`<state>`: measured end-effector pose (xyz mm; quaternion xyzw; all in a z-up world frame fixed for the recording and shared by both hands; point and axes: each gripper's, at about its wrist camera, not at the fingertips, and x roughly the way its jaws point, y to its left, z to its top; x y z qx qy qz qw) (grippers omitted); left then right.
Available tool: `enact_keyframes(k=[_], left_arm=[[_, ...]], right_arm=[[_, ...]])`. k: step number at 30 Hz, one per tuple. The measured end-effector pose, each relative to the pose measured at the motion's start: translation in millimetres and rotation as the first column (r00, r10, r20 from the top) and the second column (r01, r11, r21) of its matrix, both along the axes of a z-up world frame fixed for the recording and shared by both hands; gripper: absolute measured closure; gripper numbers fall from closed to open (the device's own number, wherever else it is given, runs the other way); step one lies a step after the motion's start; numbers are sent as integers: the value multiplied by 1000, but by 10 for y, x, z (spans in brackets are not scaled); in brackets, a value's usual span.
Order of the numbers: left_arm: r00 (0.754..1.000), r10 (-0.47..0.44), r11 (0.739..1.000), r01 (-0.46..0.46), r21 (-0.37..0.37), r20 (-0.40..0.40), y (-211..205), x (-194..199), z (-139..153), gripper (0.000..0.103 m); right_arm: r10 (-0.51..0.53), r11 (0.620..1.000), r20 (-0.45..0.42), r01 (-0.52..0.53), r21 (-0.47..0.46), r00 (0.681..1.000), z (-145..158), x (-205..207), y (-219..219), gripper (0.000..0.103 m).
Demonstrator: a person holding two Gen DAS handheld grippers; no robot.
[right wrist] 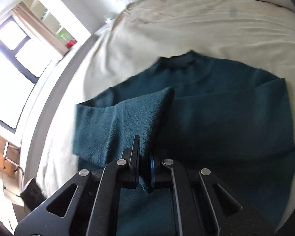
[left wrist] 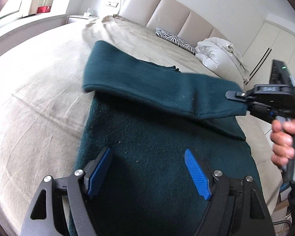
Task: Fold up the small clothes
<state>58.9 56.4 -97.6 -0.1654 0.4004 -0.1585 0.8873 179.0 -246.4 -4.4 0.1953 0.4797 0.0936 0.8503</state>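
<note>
Nearest the lens in the left wrist view, the left claw (left wrist: 147,169) stands released, its 2 blue pads (left wrist: 196,175) wide apart and hovering over the near body of the garment with nothing between them.

Bed (left wrist: 29,90): the largest surface, covered by a beige sheet, carries everything; a padded headboard (left wrist: 167,9) runs along its far side.

Dark green sweater (left wrist: 157,137): a fleece-like garment lying flat on the near part of the bed, its neckline (right wrist: 179,59) toward the far side in the right wrist view.

Sleeve (left wrist: 147,86): lifted off the body of the sweater and stretched as a band from the left toward the right.

White duvet (left wrist: 218,53) and zebra-print pillow (left wrist: 175,38): both at the far right, well apart from the sweater.

Right claw (right wrist: 144,169): clenched on the end of the sleeve, the cloth pinched between its 2 closed pads; the person's hand (left wrist: 285,139) holds its grip at the right edge.

Step in hand, as judged: folding the sleeve across the body. To do it well, keep the sleeve taut, lay it level across the chest with its edge square to the side seam, and lower it fully before letting go. The left claw could press the body down so that the sweater does not drag. A loose release may leave a twisted, wrinkled fold.
</note>
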Motion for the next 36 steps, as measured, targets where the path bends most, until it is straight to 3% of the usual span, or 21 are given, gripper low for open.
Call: enact_keyframes(k=[8, 16, 22, 27, 29, 34, 36], left_arm=[[1000, -3, 1000, 3, 14, -2, -27, 29, -25, 24], [1000, 6, 1000, -7, -25, -25, 42, 80, -5, 24], [998, 57, 992, -57, -110, -6, 220, 300, 219, 27], [997, 45, 986, -36, -165, 54, 261, 816, 523, 40], [997, 57, 983, -48, -178, 44, 278, 1053, 545, 47], [993, 113, 965, -115, -235, -19, 398, 1444, 384, 58], [991, 122, 964, -133, -229, -63, 424, 1524, 244, 68]], right_arm=[[-160, 987, -103, 159, -22, 982, -409, 209, -794, 96], [-202, 979, -142, 203, -6, 969, -643, 133, -1176, 96], [-201, 977, -166, 210, 39, 965, -794, 119, -1258, 95], [-189, 978, -141, 199, 67, 972, -776, 131, -1254, 95], [-177, 983, -113, 181, 27, 978, -744, 149, -1242, 95], [-190, 981, -127, 194, 22, 974, -783, 163, -1276, 95], [-200, 977, -127, 209, 54, 971, -832, 149, -1317, 95]])
